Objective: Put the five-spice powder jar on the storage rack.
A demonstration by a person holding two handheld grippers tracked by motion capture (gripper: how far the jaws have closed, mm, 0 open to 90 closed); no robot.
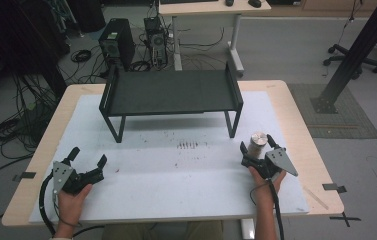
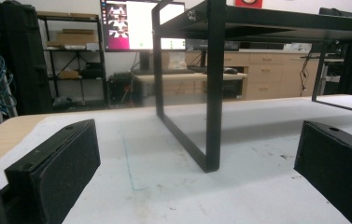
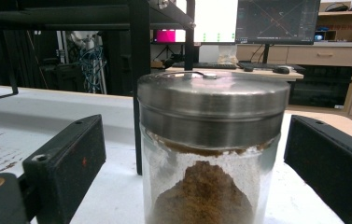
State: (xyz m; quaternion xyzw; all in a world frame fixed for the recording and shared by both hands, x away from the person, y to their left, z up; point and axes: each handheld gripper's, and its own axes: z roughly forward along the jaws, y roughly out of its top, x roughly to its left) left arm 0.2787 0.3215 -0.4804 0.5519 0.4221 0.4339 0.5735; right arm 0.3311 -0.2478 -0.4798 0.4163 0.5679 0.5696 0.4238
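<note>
our right gripper sat on the bench with its black jaws spread wide, one on each side of the clear glass jar with a brushed steel lid. in the right gripper view that jar stood upright between the jaws, with a gap showing on both sides, so the pads were not touching it. a heap of brown powder lay inside it, with dust clinging to the glass under the lid. the jar stood on the white mat near the right front leg of the black metal shelf rack.

our left gripper rested near the left front corner of the mat, well apart from the jar, jaws open and holding nothing. in the left gripper view, its jaws framed bare mat and one front leg of the rack.

the mat covered most of the pale wooden bench. a patch of small dark marks lay on the mat between the rack's front legs.
</note>
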